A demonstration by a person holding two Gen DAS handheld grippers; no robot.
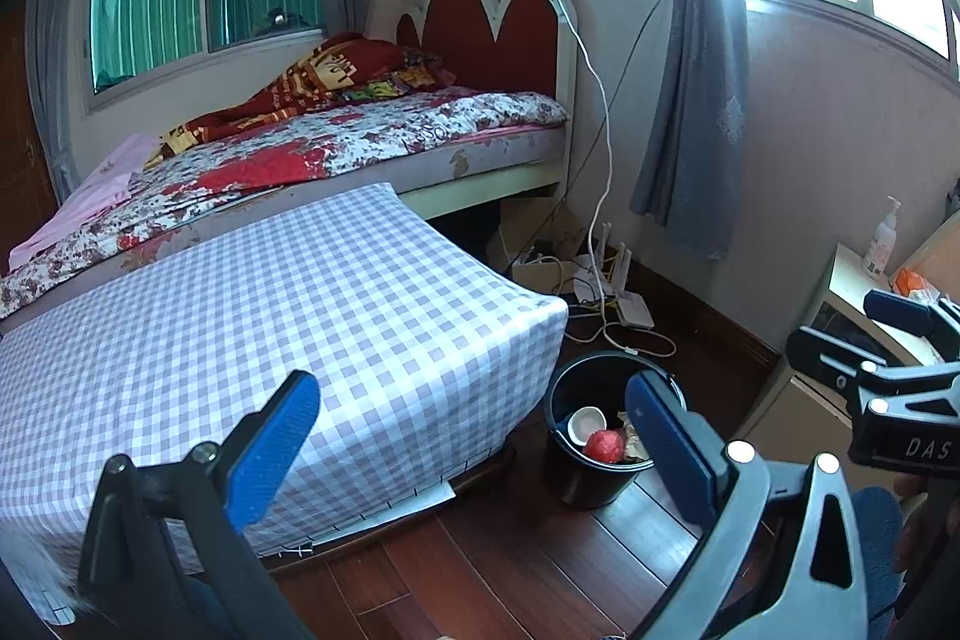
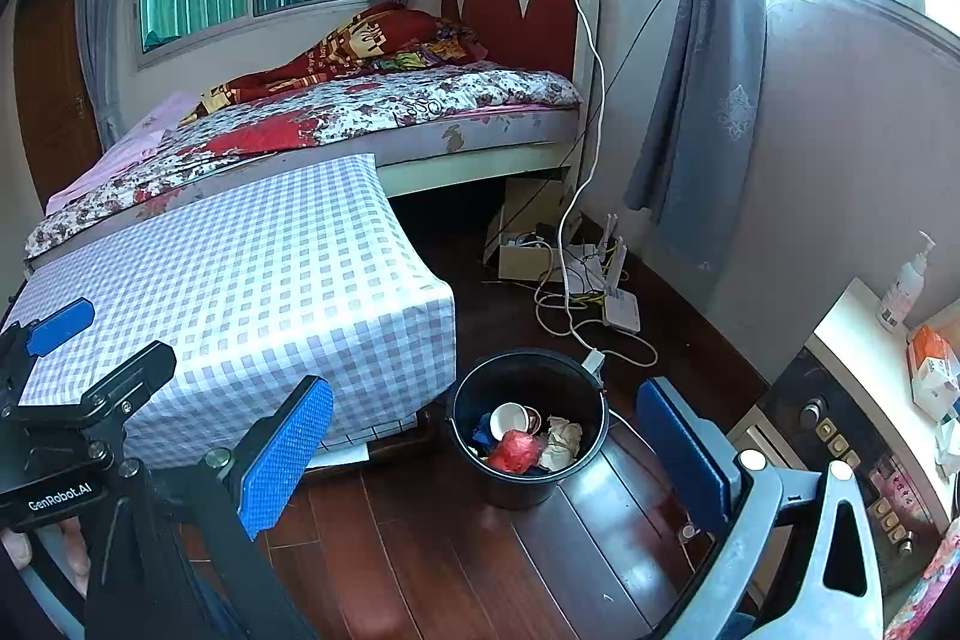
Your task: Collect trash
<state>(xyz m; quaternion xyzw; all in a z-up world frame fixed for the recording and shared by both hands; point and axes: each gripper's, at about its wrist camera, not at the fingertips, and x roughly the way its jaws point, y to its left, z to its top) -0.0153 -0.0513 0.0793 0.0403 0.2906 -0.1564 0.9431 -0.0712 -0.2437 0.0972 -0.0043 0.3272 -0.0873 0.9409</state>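
Both hand-held grippers, left (image 1: 474, 436) and right (image 2: 486, 448), agape, empty. Black bucket (image 2: 528, 382) on floor beside checkered bench (image 2: 240, 280) holds paper cup (image 2: 510, 419), red wad (image 2: 513, 451).

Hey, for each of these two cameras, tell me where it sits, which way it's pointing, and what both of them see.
Left wrist: sits on the left tongs, looking forward and down past the checked table toward the bed; its blue fingers are apart and empty, and the right tongs show at the right edge.
Right wrist: sits on the right tongs, facing the same way, closer above the bucket; its fingers are apart, and the left tongs show at the left edge.
Shared: bucket of trash, checked table, bed, curtain, floor cables.
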